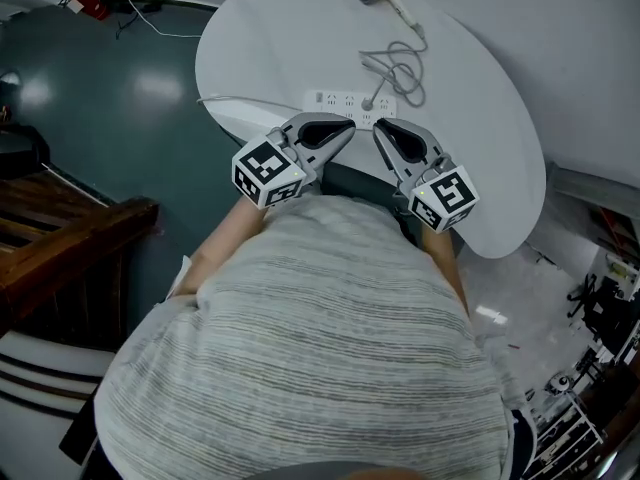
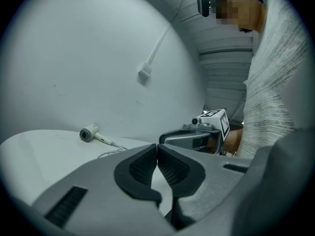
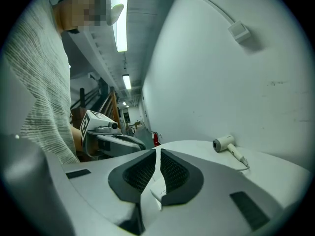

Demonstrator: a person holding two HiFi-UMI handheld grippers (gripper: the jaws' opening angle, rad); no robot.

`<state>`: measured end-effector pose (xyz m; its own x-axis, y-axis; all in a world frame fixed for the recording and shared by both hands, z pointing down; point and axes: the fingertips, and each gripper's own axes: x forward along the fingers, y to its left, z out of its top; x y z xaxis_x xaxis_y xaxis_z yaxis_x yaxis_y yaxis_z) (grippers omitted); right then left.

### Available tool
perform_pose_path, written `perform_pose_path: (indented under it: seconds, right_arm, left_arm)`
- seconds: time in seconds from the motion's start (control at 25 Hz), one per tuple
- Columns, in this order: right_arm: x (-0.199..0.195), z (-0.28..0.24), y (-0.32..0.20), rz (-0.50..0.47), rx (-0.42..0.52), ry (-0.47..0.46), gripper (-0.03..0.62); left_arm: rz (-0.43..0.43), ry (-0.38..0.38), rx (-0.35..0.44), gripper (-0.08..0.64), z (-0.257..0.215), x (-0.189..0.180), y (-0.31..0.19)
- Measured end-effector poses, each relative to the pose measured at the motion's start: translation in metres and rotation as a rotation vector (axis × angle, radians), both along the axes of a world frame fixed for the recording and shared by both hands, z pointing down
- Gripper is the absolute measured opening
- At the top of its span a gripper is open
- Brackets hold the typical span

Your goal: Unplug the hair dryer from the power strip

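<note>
Left claw [image 1: 349,127] and right claw [image 1: 379,126] are hovering closed, empty, at worktop [image 1: 480,118] near edge, beside power strip [image 1: 340,100].

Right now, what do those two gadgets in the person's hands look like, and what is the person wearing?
Each is a grey plastic two-jaw tool. The left gripper and right gripper taper to a beak, with black ribbed pads inside the tips. Each carries a white cube printed with black square markers at the hand end. The person wears a grey-and-white striped knit top.
</note>
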<state>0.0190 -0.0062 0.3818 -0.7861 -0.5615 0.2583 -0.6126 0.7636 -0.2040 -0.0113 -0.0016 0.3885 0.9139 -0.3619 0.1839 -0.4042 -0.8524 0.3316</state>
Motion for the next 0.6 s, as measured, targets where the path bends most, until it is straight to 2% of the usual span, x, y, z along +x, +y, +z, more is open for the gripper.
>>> perform_pose_path:
  seconds: [0.28,0.44,0.6]
  right_arm:
    - [-0.008,0.017,-0.008,0.041,-0.054,0.027,0.028]
    - [-0.006,0.026,-0.009,0.042,-0.074,0.042,0.028]
    - [-0.002,0.037,-0.009,0.019,-0.094,0.074,0.028]
  left_arm:
    - [0.117,-0.084,0.028,0.008,0.02,-0.001,-0.014]
    - [0.15,-0.094,0.025,0.008,0.029,0.007,-0.016]
    - [0.182,-0.144,0.034,0.008,0.043,0.015,-0.013]
